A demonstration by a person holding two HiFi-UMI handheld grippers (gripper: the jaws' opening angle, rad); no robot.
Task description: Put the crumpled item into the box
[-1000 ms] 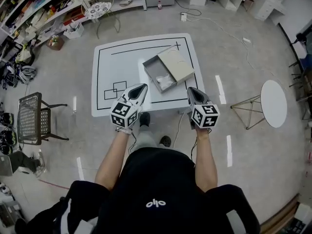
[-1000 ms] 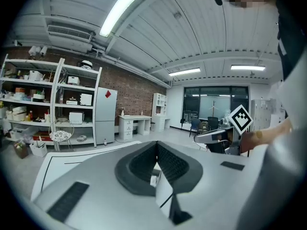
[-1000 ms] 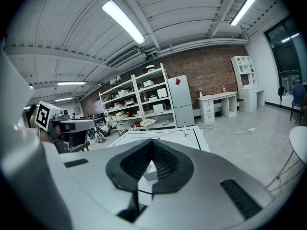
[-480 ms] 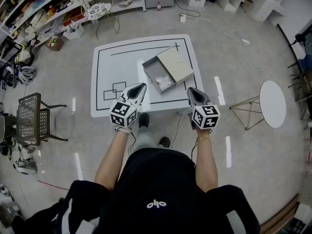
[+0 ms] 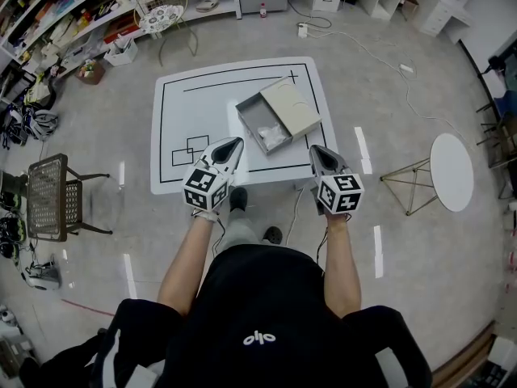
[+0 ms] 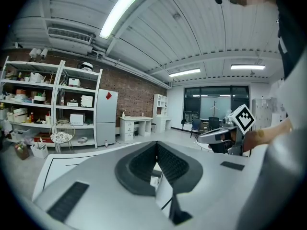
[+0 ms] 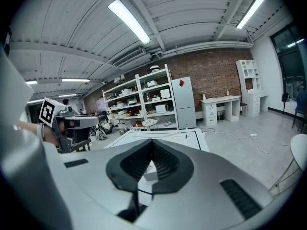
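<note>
counter point(image 5: 194, 103): mid-floor
box point(image 5: 257, 122): on counter, right half
lid point(image 5: 292, 108): against box's far-right side
crumpled item point(image 5: 275, 138): in box, near corner
left tongs point(image 5: 233, 143): over counter's front edge, left of box
right tongs point(image 5: 317, 149): by counter's front-right corner
chair point(image 5: 50, 196): left of counter, apart
round table point(image 5: 452, 170): far right

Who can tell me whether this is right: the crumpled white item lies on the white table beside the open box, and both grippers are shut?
Not right. The head view shows the crumpled white item inside the open box, not beside it on the white table. The left gripper and right gripper are shut, as stated.
</note>
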